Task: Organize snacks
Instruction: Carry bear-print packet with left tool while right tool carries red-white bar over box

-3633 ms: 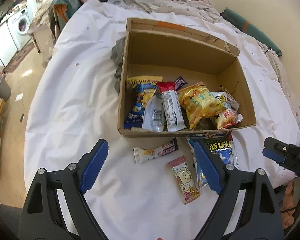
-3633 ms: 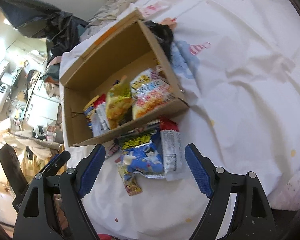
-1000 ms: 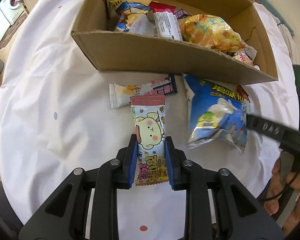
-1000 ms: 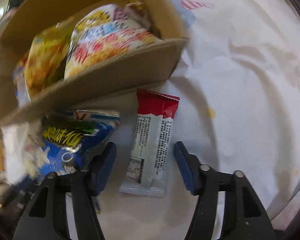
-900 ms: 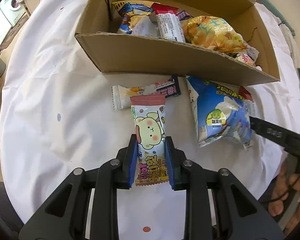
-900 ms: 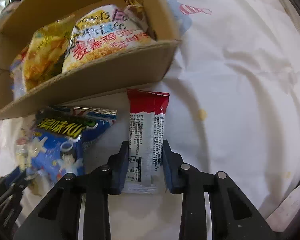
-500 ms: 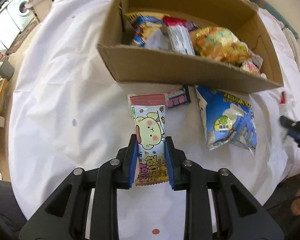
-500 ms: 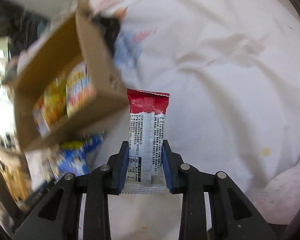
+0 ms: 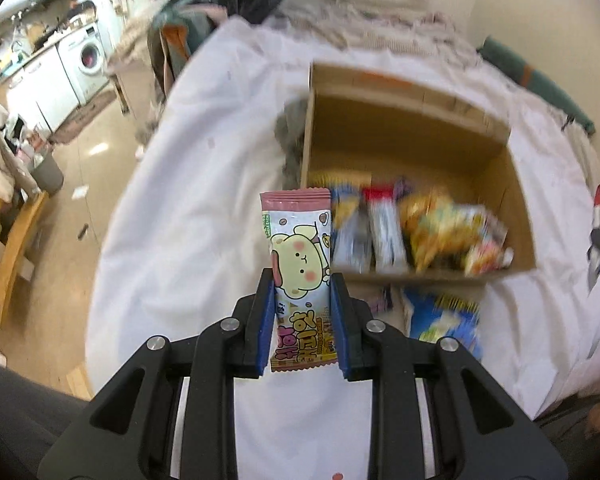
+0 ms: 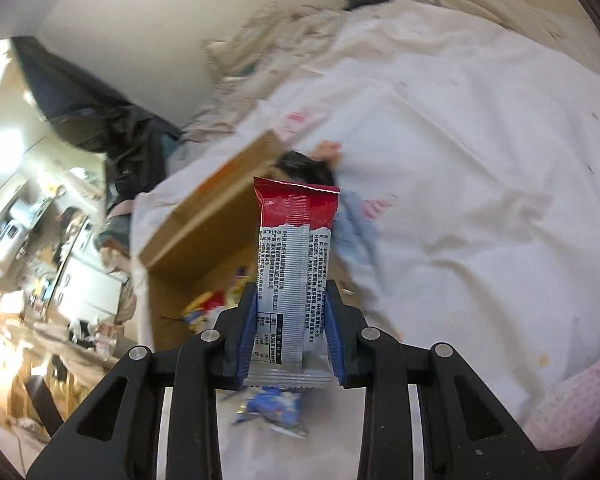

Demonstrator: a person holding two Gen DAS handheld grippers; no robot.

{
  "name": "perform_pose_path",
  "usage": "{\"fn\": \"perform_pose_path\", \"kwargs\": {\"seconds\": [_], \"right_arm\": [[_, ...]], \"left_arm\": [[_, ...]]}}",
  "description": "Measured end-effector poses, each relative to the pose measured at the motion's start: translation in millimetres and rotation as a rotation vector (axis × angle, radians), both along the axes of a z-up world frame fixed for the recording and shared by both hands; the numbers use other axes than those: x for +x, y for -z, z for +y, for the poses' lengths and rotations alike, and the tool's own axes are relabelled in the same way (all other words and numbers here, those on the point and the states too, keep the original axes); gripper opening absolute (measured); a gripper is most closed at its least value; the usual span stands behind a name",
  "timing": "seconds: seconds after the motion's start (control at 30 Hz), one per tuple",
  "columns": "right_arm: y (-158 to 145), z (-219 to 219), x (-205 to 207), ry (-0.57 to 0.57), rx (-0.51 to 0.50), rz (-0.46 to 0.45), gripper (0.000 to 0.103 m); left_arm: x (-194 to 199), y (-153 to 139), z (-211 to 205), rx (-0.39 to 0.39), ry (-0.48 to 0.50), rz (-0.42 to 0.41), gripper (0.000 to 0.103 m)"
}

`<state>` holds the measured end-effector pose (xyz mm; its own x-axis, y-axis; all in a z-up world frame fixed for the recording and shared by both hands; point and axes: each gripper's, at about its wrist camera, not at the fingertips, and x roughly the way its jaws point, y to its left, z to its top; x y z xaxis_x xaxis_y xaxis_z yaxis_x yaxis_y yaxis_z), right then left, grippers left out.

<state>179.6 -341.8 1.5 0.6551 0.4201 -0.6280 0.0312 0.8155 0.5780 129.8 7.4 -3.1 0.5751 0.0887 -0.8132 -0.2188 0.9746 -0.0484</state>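
The left claw (image 9: 301, 316) pinches a pink cartoon snack packet (image 9: 300, 280) before the cardboard box (image 9: 500, 184).

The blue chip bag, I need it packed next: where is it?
In the left wrist view the blue chip bag lies on the white sheet, just outside the cardboard box's near wall, lower right.

Box snacks (image 9: 416, 228) blurred (labels unreadable)

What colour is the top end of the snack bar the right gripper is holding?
Red, above a white printed body on the snack bar; clearest in the right wrist view.
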Motion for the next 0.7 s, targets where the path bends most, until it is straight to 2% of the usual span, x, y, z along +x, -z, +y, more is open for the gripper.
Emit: {"fn": "perform_pose_path", "kwargs": {"seconds": [0.13,0.3,0.5,0.7], "right_arm": [[-9.3,25.1,-2.8,-0.052,0.003,-0.085,0.033],[-20.8,42.9,-4.7,-0.105,-0.058,-0.15,0.033],[-22.7,52.3,7.7,-0.141,-0.09,-0.126,0.033],[-21.6,58.6,27.0,-0.16,-0.064,-0.088,0.033]], "left_arm": [[16.9,-26.3,9.3,0.011,0.014,-0.062,0.022],[35.9,-43.2,2.6,0.045,0.047,-0.114,0.022],[53.5,-41.3,-5.6,0.043,0.1,-0.102,0.022],[75.0,-39.6,-15.1,0.024,0.139,-0.092,0.022]]}}
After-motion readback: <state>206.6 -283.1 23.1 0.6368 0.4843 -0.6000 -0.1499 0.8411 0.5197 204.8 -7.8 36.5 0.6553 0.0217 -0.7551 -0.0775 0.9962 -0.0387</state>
